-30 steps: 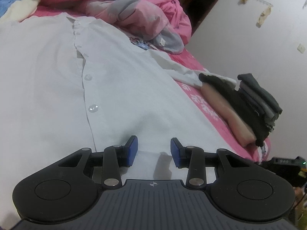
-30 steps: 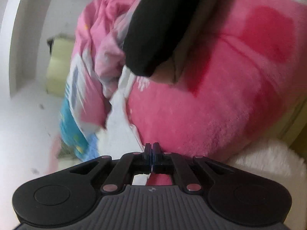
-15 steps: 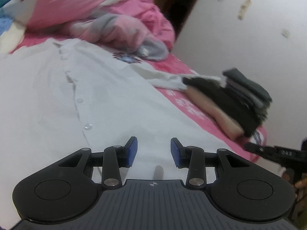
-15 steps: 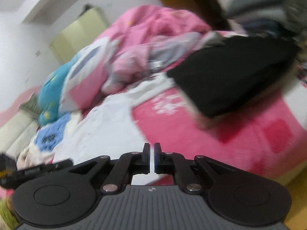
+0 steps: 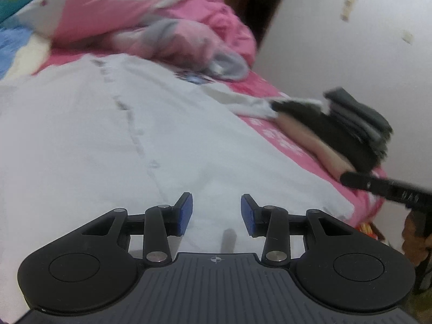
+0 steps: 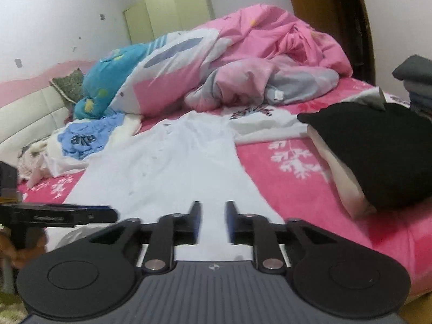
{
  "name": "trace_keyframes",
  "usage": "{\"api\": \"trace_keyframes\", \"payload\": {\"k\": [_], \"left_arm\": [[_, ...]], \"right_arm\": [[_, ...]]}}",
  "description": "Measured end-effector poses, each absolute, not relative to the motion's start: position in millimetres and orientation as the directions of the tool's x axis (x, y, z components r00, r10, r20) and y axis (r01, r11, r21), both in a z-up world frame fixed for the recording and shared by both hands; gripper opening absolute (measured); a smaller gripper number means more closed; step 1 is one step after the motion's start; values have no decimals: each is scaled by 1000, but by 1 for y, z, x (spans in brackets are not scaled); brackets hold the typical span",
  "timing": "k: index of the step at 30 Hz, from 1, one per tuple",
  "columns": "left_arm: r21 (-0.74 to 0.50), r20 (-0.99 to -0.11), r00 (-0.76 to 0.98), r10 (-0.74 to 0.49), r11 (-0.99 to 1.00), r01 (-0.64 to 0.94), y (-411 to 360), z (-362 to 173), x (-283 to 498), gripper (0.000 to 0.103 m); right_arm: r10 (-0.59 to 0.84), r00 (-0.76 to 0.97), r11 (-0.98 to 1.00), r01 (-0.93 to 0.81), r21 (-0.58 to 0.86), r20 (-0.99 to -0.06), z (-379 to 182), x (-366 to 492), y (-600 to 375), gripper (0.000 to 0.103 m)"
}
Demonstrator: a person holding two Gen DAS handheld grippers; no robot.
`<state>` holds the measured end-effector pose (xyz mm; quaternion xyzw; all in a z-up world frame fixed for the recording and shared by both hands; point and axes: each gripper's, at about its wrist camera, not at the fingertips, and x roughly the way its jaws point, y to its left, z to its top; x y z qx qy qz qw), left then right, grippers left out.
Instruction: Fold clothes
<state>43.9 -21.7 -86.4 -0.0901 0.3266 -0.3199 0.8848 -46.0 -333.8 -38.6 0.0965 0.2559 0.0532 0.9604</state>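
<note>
Left wrist view: we are holding our left gripper (image 5: pixel 216 213) above the white button-up shirt (image 5: pixel 113 145), which is lying spread flat along the pink bed (image 5: pixel 291 145), its hem at the near edge. Its blue pads are standing apart with nothing between them. A stack of folded clothes (image 5: pixel 348 132) is sitting by the bed's right edge.

Right wrist view: we are pointing our right gripper (image 6: pixel 213 222) over the shirt's near hem; its jaws have just been opening and are gripping nothing. A crumpled pink quilt (image 6: pixel 270 54) is lying at the bed's far end.
</note>
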Motion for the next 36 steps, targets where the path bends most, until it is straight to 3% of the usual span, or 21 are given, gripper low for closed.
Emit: {"api": "trace_keyframes", "payload": {"k": [6, 10, 13, 14, 18, 21, 24, 29, 31, 36], "left_arm": [[-458, -474, 706, -526, 832, 313, 47, -78, 48, 43], [-507, -436, 811, -391, 851, 137, 110, -71, 54, 43], [-539, -421, 867, -265, 842, -4, 158, -66, 62, 44], [-535, -432, 876, -213, 843, -58, 172, -66, 64, 45], [-456, -529, 849, -4, 844, -281, 224, -68, 80, 45], [-486, -611, 788, 79, 748, -452, 270, -77, 104, 45], [-630, -557, 824, 107, 592, -503, 309, -81, 117, 45], [-841, -442, 886, 139, 279, -463, 363, -96, 135, 47], [-852, -452, 877, 161, 212, -478, 377, -103, 143, 50], [-854, -483, 852, 201, 109, -510, 393, -114, 155, 48]], "right_arm": [[186, 859, 972, -90, 217, -478, -34, -19, -313, 24], [237, 868, 966, -164, 200, -436, -24, 5, -284, 27], [310, 864, 945, -235, 226, -397, -16, 25, -261, 53], [343, 859, 933, -263, 246, -381, -14, 32, -253, 60], [391, 829, 918, -317, 239, -399, -12, 63, -211, 60], [439, 783, 894, -332, 301, -440, -19, 83, -187, 60], [477, 740, 873, -337, 353, -474, -25, 92, -170, 60], [444, 735, 894, -327, 305, -513, -27, 90, -152, 60], [419, 740, 907, -315, 281, -525, -27, 89, -148, 60], [380, 748, 924, -283, 257, -545, -28, 89, -146, 61]]}}
